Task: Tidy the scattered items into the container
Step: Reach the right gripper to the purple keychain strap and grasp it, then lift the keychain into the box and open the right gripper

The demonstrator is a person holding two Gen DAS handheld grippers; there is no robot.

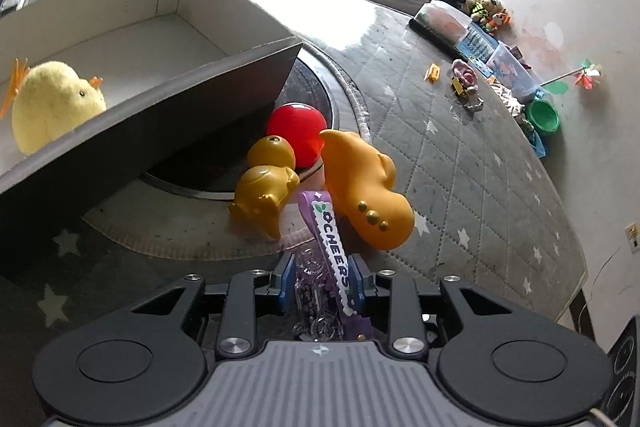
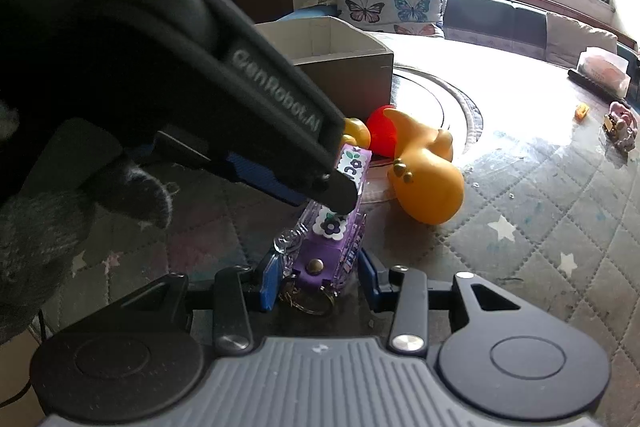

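quilted mat (image 1: 460, 163) | purple keychain (image 1: 320, 279) pinched between left fingers (image 1: 287, 281) | right fingers (image 2: 267, 285) flank it

Purple keychain (image 2: 328, 243): glossy plastic, clear glittery casing, metal ring. Orange dinosaur toy (image 1: 360, 183): smooth matt rubbery. Yellow chick (image 1: 52, 103): fuzzy plush. Box (image 1: 168, 115): matt cardboard. Mat (image 1: 460, 187): quilted cloth.

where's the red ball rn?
In the left wrist view the red ball sits on the mat just outside the box, behind the two gold toys and left of the orange toy.
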